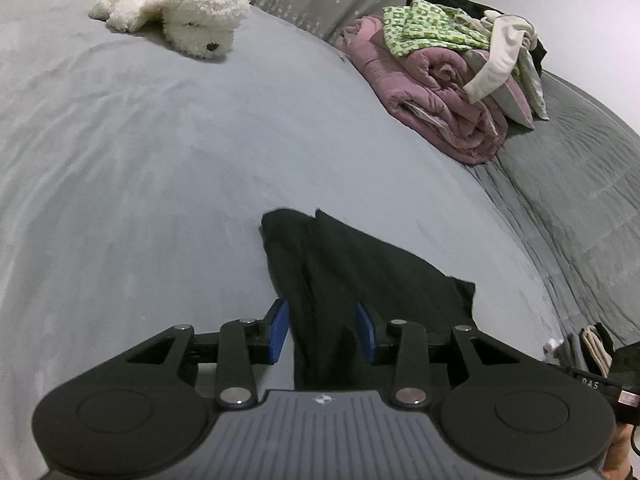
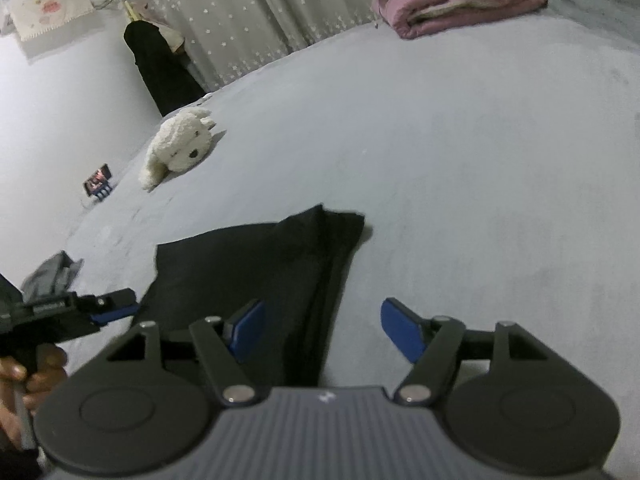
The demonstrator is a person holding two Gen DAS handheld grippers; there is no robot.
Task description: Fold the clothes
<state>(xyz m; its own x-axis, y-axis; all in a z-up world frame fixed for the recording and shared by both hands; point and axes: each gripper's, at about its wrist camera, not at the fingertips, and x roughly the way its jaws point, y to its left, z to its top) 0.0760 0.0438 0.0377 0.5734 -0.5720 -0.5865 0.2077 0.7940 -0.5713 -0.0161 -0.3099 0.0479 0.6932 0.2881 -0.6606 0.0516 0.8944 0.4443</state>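
A: Left gripper (image 1: 322, 330) first; jaws are seen parted, blue pads (image 1: 280, 330) on either side of a fold of the black garment (image 1: 360, 276); cloth runs between the pads and down under the body; whether the pads touch it cannot be told; no squeeze is visible, so it is logged as open.

B: Agreed; right gripper (image 2: 322, 330)?

A: Jaws spread wide; nothing is held between them; the inner blue pad (image 2: 248, 330) sits over the garment's near edge, the outer one over bare sheet; the black garment (image 2: 256, 264) is seen lying on the grey bedsheet (image 2: 480, 160), partly folded, a doubled strip along its right side in the right wrist view.

B: Left gripper is also caught in the right wrist view?

A: Yes; at the lower left, its tip (image 2: 116, 310) is at the garment's left edge; a hand (image 2: 36, 372) is wrapped round its handle.

B: Farther out?

A: A white plush dog (image 1: 176, 12) is lying on the sheet, well apart from the garment; a rolled pink quilt (image 1: 440, 92) is set at the far right of the bed, with a green patterned garment (image 1: 424, 28) and pale clothes (image 1: 500, 56) heaped on top; a star-print curtain (image 2: 248, 20) is hung behind the bed; a small grey cloth (image 2: 52, 276) is noted near the left gripper; a phone on a stand (image 2: 98, 182) is noted by the wall, screen lit, content too small to read.
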